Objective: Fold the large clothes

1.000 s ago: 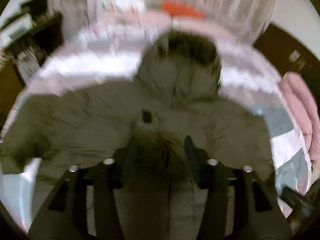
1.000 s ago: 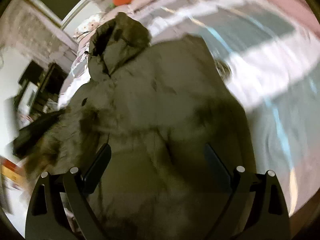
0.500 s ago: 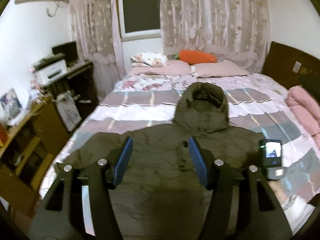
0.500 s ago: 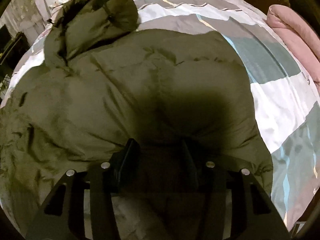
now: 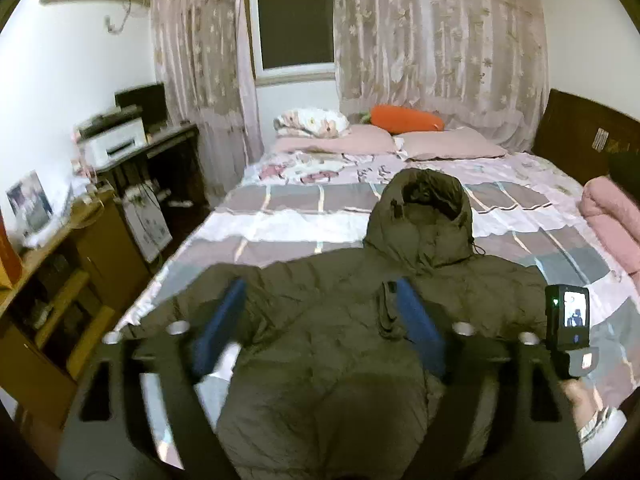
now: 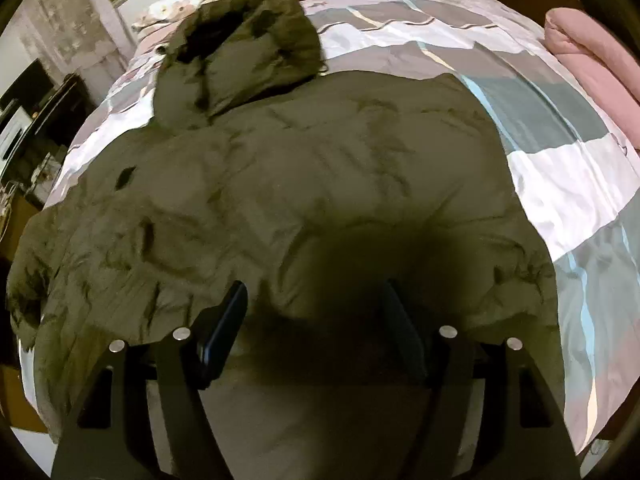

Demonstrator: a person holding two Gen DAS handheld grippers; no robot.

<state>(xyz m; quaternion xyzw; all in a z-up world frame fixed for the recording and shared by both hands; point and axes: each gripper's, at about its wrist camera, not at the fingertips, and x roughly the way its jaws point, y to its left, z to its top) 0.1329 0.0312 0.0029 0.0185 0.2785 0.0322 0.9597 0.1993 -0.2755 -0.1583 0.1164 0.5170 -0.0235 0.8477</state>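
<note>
From my left camera I see the olive puffer jacket [image 5: 344, 344] spread across the near part of the bed [image 5: 288, 224], its hood [image 5: 424, 216] pointing toward the pink pillows [image 5: 440, 146] and one sleeve reaching out to the left edge of the mattress. My left claw [image 5: 320, 328] hangs over the jacket with its blue pads [image 5: 420, 328] set wide apart; nothing sits between them, and the fabric lies below them rather than pinched. At the right rim of that view the other handset shows, with a small lit screen [image 5: 574, 312] facing me. An orange bolster [image 5: 406, 118] lies at the head of the bed, a folded pink blanket [image 5: 612, 224] along the right side, and a printer [image 5: 114, 140] on the desk to the left. Through the right camera the jacket [image 6: 280, 184] fills most of the frame, with the hood [image 6: 248, 40] at the top. My right claw [image 6: 312, 320] is low over the jacket's lower body, its jaws spread about halfway, and a dark shadow covers the fabric between them. I cannot tell whether the pads [image 6: 224, 328] touch the cloth, but they have not closed on any fold.
</note>
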